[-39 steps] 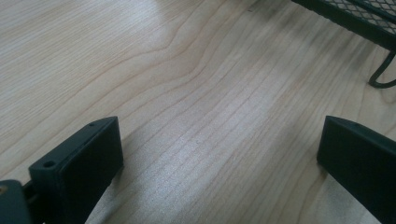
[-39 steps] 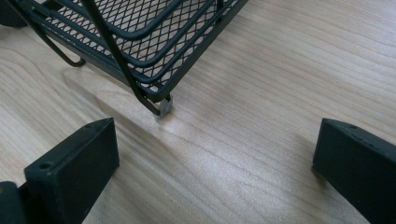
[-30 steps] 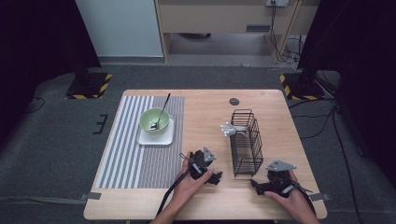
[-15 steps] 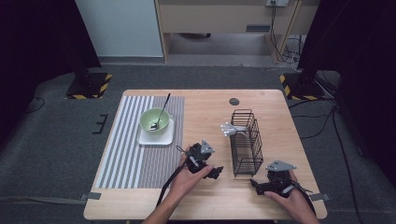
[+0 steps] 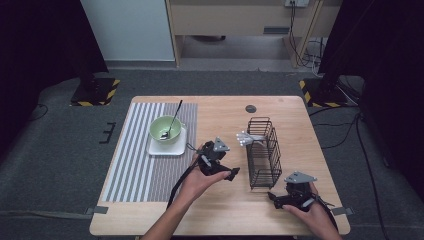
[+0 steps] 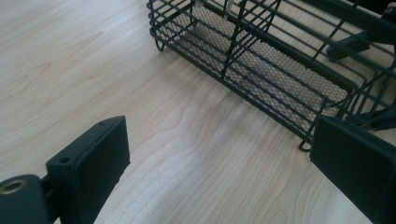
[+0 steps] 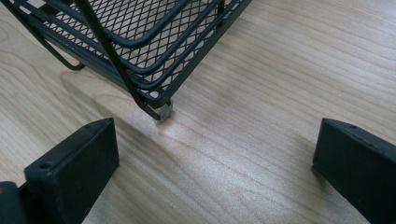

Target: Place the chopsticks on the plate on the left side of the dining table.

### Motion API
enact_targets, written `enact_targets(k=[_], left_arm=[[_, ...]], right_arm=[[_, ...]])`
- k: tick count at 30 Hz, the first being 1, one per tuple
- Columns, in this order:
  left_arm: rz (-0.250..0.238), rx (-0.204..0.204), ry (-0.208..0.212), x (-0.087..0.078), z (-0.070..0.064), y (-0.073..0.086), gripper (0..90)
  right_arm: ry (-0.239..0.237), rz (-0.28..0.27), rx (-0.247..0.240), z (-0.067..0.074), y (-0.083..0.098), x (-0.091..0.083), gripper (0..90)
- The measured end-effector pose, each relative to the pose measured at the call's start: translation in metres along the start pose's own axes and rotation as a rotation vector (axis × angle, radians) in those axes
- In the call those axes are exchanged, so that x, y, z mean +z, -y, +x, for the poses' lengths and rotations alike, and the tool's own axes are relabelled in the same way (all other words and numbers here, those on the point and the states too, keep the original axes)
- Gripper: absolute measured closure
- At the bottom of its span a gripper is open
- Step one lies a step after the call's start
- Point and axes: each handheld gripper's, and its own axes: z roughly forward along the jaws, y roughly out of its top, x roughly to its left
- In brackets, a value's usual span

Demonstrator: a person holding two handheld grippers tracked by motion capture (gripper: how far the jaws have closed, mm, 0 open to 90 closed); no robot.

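From the high view I have a wooden table with a black wire basket standing right of centre. My left gripper sits just beside the basket at its 9 o'clock, held in the left hand, with its grey plate on top. In the left gripper view its jaws stand wide apart with bare wood between them, and the basket's mesh floor runs across from 12 toward 3 o'clock, the near corner close to the right-hand jaw.

My right gripper rests near the table's front edge, at about 5 o'clock from the basket, in the right hand. In the right gripper view its jaws are also spread wide, holding nothing, and one foot of the basket touches the wood just ahead of them at 11 o'clock (a small pale pad seems to sit under that foot).

At the basket's 10 o'clock some pale utensil handles poke out through the wires; I cannot tell what they are. Farther left a green bowl sits on a white square plate on a striped mat, with a dark-handled spoon leaning in the bowl toward 1 o'clock. A small dark disc lies on the table at the basket's 12 o'clock.
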Motion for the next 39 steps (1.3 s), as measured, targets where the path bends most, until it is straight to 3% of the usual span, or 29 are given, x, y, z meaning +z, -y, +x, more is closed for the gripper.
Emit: enact_targets(k=[12, 20, 26, 39], left_arm=[[-0.004, 0.003, 0.007, -0.009, 0.000, -0.019, 5.0], [-0.021, 0.003, -0.013, -0.017, 0.001, -0.030, 6.0], [-0.031, 0.005, -0.014, -0.026, 0.002, -0.035, 10.9], [-0.068, 0.005, 0.025, -0.043, 0.001, -0.057, 17.5]], right_arm=[[0.002, 0.000, 0.003, 0.000, 0.000, 0.000, 0.2], [0.002, 0.000, 0.003, 0.000, 0.000, 0.000, 0.3], [0.003, 0.000, 0.004, 0.001, 0.000, 0.000, 0.4], [0.004, -0.001, 0.002, 0.001, 0.000, 0.000, 0.4]])
